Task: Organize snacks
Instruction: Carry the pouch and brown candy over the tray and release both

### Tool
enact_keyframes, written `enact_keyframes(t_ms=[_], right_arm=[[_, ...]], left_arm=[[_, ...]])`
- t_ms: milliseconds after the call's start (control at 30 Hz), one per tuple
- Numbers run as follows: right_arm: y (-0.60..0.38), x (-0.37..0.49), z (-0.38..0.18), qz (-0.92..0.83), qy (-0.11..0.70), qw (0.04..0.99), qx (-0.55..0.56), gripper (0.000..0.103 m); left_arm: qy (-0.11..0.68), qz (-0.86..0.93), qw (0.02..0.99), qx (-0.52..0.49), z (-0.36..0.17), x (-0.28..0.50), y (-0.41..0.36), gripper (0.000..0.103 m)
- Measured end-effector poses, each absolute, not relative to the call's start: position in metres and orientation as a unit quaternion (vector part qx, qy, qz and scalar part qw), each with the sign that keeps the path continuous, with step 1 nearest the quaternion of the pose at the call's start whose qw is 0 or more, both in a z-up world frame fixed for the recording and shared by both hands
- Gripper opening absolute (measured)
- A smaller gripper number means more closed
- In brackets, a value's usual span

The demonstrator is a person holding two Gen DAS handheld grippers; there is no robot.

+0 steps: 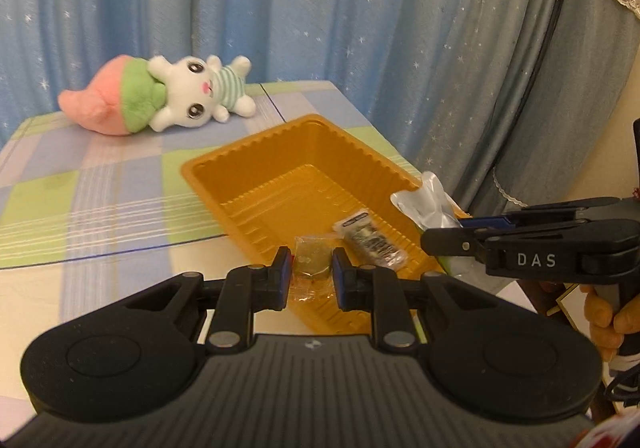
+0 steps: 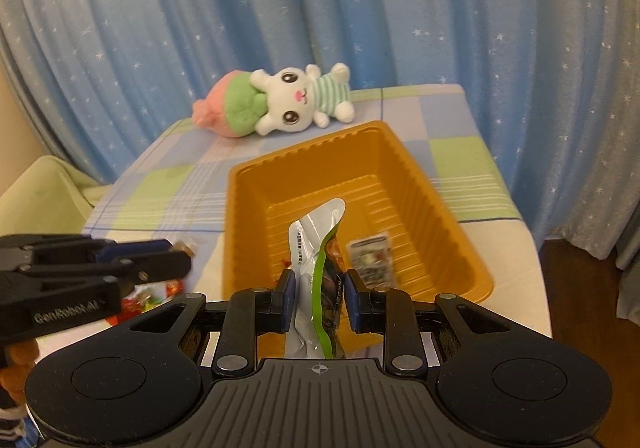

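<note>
An orange plastic tray [image 1: 256,152] [image 2: 448,216] stands on the checked tablecloth. A small dark snack packet [image 1: 372,240] [image 2: 372,260] lies inside it near the front. My left gripper [image 1: 311,275] is shut on a small clear-wrapped candy [image 1: 310,260] over the tray's near edge. It shows from the side in the right wrist view [image 2: 176,256]. My right gripper [image 2: 320,298] is shut on a silver and green snack pouch [image 2: 316,248] above the tray's near end. The pouch also shows in the left wrist view [image 1: 428,200], held by the right gripper [image 1: 440,242].
A white plush rabbit with a pink and green tail [image 1: 160,98] [image 2: 280,102] lies at the far side of the table. Several red and green wrapped candies [image 2: 148,294] lie on the table left of the tray. A blue starred curtain [image 2: 160,28] hangs behind.
</note>
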State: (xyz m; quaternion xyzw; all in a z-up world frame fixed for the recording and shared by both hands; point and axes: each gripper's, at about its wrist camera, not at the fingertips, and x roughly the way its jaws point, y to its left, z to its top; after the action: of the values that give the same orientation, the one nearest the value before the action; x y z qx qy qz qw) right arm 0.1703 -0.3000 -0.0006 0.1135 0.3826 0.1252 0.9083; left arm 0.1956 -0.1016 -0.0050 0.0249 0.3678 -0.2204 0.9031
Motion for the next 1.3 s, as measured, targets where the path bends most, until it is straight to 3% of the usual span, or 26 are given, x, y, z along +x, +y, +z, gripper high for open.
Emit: enact_keyframes(t_ms=[667, 1300], right_arm=[[-0.335, 0.198, -0.015, 0.133, 0.393, 0.9, 0.132, 0.027], [-0.314, 0.241, -0.025, 0.166, 0.404, 0.892, 0.114, 0.027]], left_arm=[[0.415, -0.202, 0.886, 0.037, -0.048, 0.236, -0.153, 0.021], [0.409, -0.119, 0.905, -0.004, -0.02, 0.257, -0.09, 0.03]])
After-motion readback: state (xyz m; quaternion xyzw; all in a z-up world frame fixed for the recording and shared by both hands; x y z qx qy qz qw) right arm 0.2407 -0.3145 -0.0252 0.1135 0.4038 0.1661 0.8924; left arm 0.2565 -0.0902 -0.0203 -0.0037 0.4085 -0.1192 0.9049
